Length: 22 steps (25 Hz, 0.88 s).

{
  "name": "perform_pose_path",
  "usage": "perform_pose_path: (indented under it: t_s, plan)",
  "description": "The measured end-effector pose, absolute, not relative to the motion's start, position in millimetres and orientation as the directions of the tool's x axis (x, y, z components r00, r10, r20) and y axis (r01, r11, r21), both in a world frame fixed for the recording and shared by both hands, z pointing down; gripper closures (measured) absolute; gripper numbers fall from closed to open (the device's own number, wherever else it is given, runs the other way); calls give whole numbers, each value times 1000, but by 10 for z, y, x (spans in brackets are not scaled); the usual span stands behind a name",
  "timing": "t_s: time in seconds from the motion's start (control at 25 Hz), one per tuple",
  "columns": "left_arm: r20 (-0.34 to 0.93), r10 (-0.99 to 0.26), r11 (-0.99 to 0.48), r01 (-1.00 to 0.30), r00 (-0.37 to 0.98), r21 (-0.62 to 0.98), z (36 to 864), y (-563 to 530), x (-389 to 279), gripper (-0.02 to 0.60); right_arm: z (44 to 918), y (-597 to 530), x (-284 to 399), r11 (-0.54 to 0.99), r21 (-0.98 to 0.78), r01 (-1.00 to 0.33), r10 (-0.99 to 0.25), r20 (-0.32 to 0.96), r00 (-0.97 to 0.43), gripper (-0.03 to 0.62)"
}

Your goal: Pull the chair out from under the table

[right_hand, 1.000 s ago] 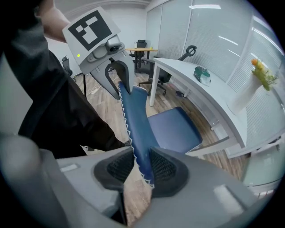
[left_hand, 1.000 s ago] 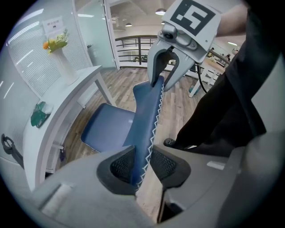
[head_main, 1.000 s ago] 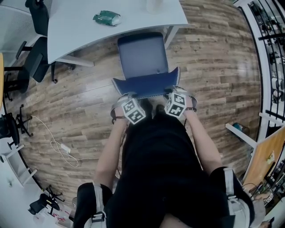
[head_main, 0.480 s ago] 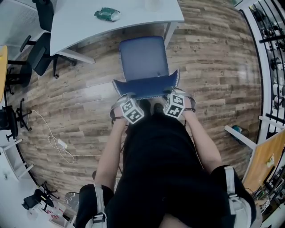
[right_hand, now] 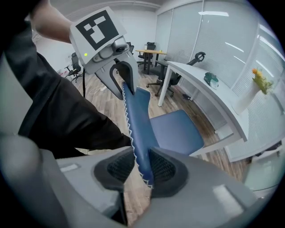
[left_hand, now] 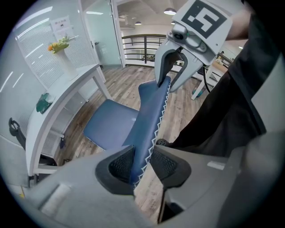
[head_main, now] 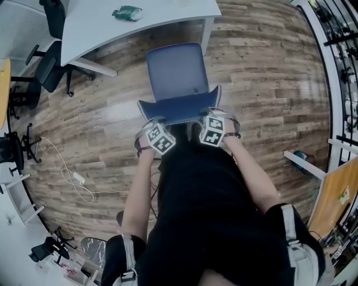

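Note:
The chair has a blue seat (head_main: 176, 70) and a blue backrest (head_main: 179, 110) with white zigzag stitching along its edge. It stands just in front of the white table (head_main: 140, 25), with the seat out from under the tabletop. My left gripper (head_main: 151, 120) is shut on the backrest's top edge at its left end, and the right gripper (head_main: 215, 114) is shut on the right end. In the left gripper view the backrest (left_hand: 151, 116) runs between my pads (left_hand: 122, 165) towards the right gripper (left_hand: 171, 67). The right gripper view mirrors this, with the backrest (right_hand: 138, 124) and the left gripper (right_hand: 121, 73).
A green packet (head_main: 127, 12) lies on the table, and a vase of flowers (left_hand: 62, 49) stands on it. Black office chairs (head_main: 47, 25) stand at the left. A white cable (head_main: 72, 179) lies on the wooden floor. The person's body is close behind the backrest.
The chair has slid out towards the person, so its seat now shows fully in front of the table edge. Both grippers came back with the backrest, still clamped on it.

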State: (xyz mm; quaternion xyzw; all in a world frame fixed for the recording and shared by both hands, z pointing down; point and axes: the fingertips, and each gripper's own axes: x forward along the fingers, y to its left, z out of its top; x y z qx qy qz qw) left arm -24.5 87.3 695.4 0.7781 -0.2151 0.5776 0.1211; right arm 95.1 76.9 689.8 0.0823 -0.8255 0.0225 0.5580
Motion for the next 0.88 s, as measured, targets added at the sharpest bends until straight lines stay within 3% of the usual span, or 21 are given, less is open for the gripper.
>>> perform_pose_path:
  t_s: [0.6, 0.88]
  plan:
    - [948, -211, -874, -480, 237, -74, 6879, 1169, -172, 462, 6830, 1062, 1038, 987, 65, -145, -115, 921, -372, 488]
    - [936, -252, -862, -497, 244, -103, 6839, 1024, -196, 460, 6802, 919, 1019, 977, 75, -199, -147, 914, -377, 480]
